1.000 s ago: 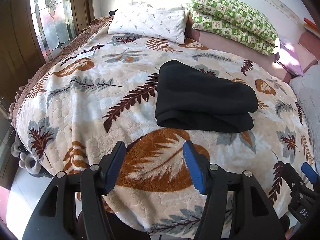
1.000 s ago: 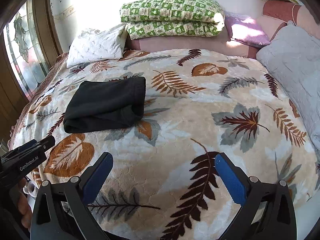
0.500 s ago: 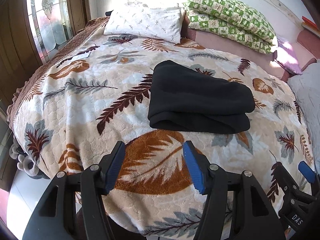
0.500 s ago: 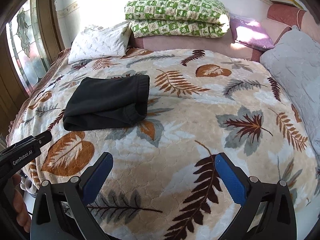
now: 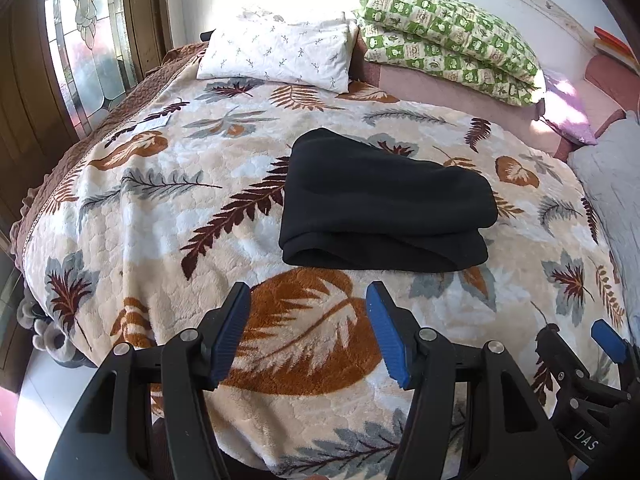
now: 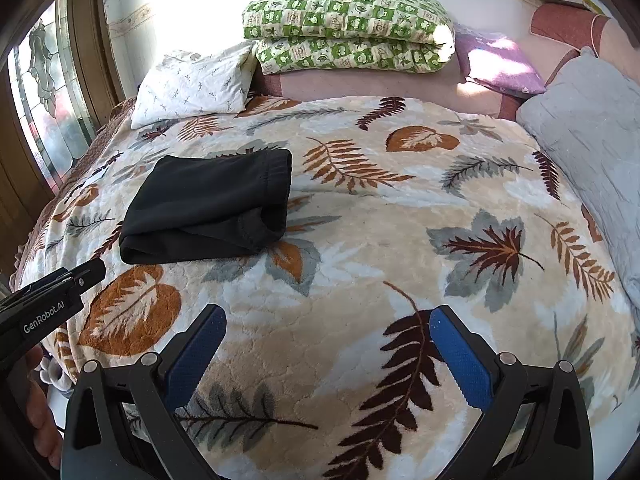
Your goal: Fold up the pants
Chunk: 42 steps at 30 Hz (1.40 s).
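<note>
The folded black pants (image 5: 384,208) lie crosswise at twelve o'clock from the left tongs (image 5: 308,336), nearer than the right tongs (image 6: 324,348); both gape empty.

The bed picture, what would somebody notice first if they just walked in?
Probably the black pants, folded into a neat bundle and lying alone on the leaf-patterned blanket, toward its left side. Next, the green checkered quilt stacked at the head of the bed, with a white pillow to its left. Up close, the left gripper and right gripper hang open with blue fingers, holding nothing.
</note>
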{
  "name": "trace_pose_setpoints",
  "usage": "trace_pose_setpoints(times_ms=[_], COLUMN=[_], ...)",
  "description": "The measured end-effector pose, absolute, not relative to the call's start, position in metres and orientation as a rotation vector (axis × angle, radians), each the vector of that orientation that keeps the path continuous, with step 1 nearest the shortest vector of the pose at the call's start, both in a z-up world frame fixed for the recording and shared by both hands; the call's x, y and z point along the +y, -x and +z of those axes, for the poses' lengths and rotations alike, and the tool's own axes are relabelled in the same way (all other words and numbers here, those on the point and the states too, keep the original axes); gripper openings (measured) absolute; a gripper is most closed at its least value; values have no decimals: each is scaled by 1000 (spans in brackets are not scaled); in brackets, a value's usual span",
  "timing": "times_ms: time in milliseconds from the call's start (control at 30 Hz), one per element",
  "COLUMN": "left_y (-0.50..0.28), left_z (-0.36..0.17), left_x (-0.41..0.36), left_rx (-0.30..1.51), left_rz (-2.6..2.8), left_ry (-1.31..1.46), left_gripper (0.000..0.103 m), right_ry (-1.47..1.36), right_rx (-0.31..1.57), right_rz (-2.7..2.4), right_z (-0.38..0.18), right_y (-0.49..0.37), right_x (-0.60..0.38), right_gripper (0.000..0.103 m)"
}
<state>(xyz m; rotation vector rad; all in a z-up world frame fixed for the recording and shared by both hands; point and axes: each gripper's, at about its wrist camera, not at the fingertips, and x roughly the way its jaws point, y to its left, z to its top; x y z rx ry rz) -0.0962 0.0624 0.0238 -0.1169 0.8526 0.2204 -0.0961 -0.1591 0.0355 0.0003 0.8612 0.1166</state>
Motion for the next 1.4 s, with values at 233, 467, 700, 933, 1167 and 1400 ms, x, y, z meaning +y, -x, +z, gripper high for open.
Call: trace_pose_setpoints(times_ms=[233,467,700,933,1167,1400], left_y=[97,98,95,95,96,94], left_z=[26,29,33,35,38,36], left_x=[57,51,42,36,33,33], left_rx=[850,847,853,850,840,853], left_rz=[207,192,162,142,128,106], left_ry=[106,90,65,54,44,54], left_gripper=[59,59,59,59,59,59], right_ry=[8,0,2,-9,-6,-7], right_rx=[858,864,863,859,863,865], right_rz=[118,115,112,100,100,100], right_z=[36,35,36,37,36,35], right_y=[97,96,97,97,96,96], right_x=[-157,-160,-161,-168,-169,-169], right_gripper=[102,102,102,102,102,102])
